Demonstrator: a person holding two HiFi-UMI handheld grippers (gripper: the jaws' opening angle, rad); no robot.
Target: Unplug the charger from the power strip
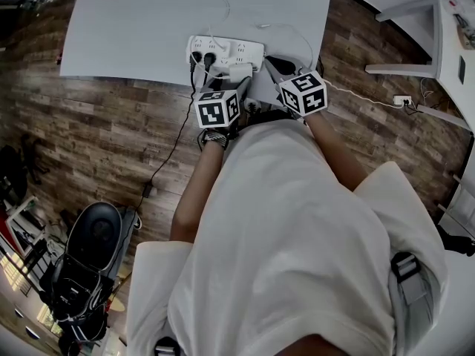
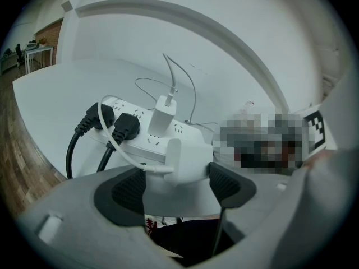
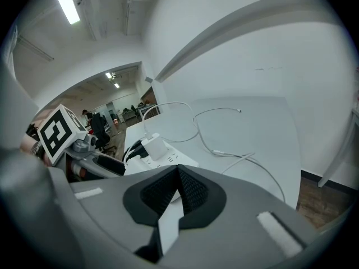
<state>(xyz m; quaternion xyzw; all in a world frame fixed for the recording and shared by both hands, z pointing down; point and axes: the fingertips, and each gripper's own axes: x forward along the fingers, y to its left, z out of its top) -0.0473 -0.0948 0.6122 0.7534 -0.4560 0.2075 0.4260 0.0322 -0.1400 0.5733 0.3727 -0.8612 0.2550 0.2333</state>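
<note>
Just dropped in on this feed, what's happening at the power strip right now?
A person is working two handheld grippers at a power strip on a white table. The left gripper has its jaws apart on either side of a white charger at the strip's near edge, not visibly clamped yet. The right gripper hangs beside it, shut and empty. A second charger and two black plugs sit in the strip.

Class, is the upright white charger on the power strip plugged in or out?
Plugged in: the charger stands upright in a socket of the power strip.
</note>
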